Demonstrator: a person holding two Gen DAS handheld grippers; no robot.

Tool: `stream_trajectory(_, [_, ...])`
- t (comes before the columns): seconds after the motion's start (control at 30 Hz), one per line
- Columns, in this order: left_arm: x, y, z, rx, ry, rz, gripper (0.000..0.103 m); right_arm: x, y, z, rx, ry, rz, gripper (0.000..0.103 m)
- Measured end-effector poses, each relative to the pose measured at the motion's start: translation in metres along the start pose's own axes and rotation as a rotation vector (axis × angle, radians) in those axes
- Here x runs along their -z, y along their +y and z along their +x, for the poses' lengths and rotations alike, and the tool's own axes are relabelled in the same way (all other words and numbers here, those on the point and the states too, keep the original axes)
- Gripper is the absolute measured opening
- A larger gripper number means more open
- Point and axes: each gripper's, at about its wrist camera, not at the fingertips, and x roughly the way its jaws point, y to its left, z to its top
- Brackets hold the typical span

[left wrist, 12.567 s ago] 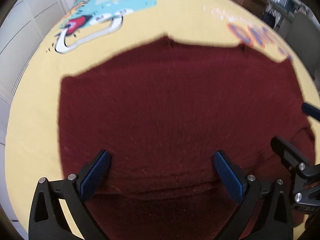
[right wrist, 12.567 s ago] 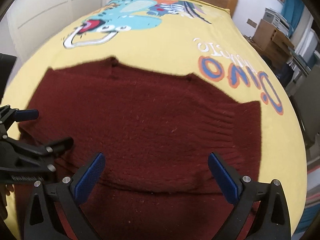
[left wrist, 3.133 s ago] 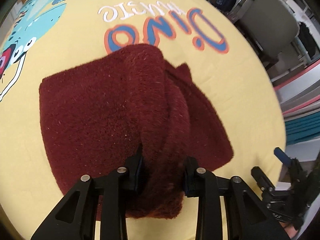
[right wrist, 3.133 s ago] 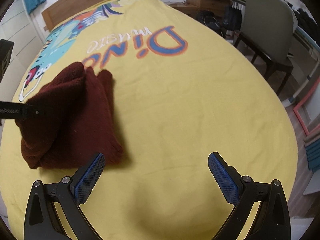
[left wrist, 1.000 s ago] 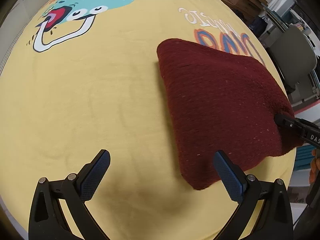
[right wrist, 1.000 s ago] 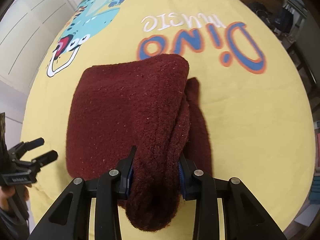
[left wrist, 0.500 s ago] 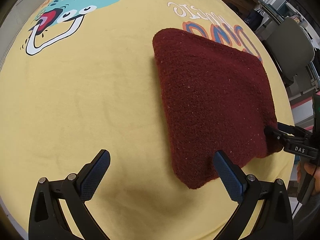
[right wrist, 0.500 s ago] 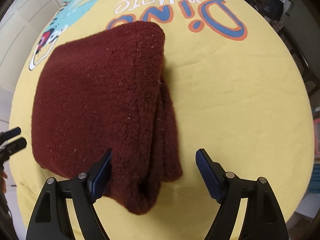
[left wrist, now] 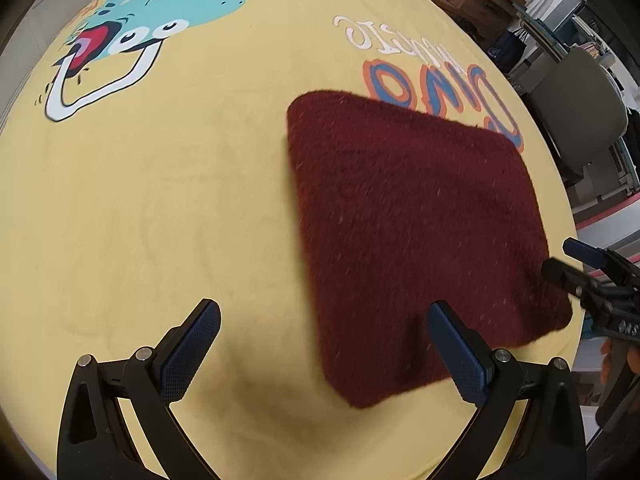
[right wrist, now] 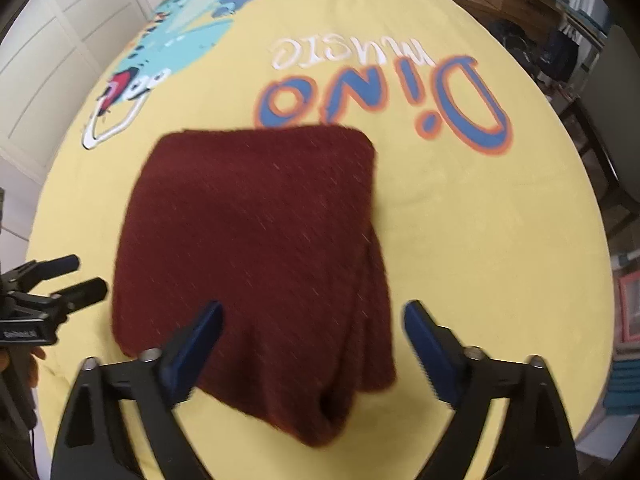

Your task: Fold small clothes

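Dark red knit sweater, folded into a thick rough square, lying flat on the yellow bedspread, just below the blue-and-orange "Dino" lettering and overlapping its lower edge. Cartoon dinosaur print well off to the sweater's far left.

Right gripper hovering over the sweater's near edge, jaws opening, spread wide, released; fabric lying under and between the blue pads but not pressed by either. Layered fold edges showing along the sweater's right side and bunched at the near corner.

Left gripper released too, wide apart, off the sweater's left edge over bare bedspread; only its right pad overlapping the sweater's near left part, contact not clear.

Grey chair beyond the bed, past the sweater's right side. Both views somewhat motion-blurred.
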Motion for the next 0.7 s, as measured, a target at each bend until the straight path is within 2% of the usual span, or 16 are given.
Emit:
stream_trajectory(0.23, [-0.017,-0.013,0.038,0.011,0.042,0.015,0.102,-0.003,-0.022,0.049,-0.015,0.067,0.092,0.103])
stream_trajectory(0.33, [-0.018,-0.014,0.055,0.033,0.055,-0.018,0.102,0.006,-0.039,0.068,-0.1,0.072,0.152,0.103])
stream_trajectory(0.5, [-0.013,-0.014,0.073,0.033,0.065,-0.031,0.102,0.017,-0.054,0.084,-0.181,0.063,0.176,0.103])
stream_trajectory(0.7, [-0.008,-0.017,0.08,0.026,0.056,-0.014,0.101,0.016,-0.051,0.09,-0.174,0.095,0.195,0.102])
